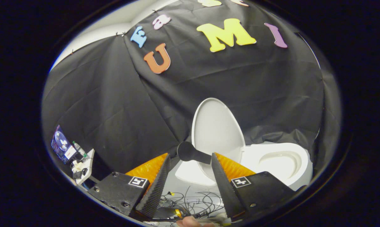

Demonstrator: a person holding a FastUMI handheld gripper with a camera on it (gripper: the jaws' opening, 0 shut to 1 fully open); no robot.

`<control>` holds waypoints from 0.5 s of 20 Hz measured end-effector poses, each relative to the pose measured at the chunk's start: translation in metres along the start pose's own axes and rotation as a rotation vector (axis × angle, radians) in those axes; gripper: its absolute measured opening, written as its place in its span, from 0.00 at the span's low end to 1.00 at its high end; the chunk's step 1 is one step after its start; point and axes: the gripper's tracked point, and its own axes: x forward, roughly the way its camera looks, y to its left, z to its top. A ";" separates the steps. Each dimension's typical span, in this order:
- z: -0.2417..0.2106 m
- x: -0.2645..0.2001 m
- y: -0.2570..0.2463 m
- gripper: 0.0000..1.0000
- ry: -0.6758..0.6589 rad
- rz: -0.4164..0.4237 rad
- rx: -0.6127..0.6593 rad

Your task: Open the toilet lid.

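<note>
The white toilet [298, 173] sits against the black cloth wall, its bowl [279, 162] showing. Its oval lid [216, 129] stands raised, just beyond my fingers. A black knobbed handle [188, 152] sticks out from the lid's lower edge toward me. My gripper [190, 155] is open, and the handle lies across the gap between the fingertips. The handle's stem meets the tip of the right finger [220, 170], while the left finger [160, 176] stays apart from it. Neither finger presses on the lid.
Loose cables [193, 201] lie tangled on the pale floor below the fingers. Off to the left stands a small white table [86, 167] with bottles and a screen [62, 145]. Part of a person's hand [190, 222] shows at the gripper's base.
</note>
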 end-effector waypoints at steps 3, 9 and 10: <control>0.003 -0.026 -0.010 0.85 -0.044 0.014 -0.004; 0.004 -0.067 -0.044 0.88 -0.125 -0.016 -0.046; 0.004 -0.072 -0.052 0.88 -0.141 -0.031 -0.059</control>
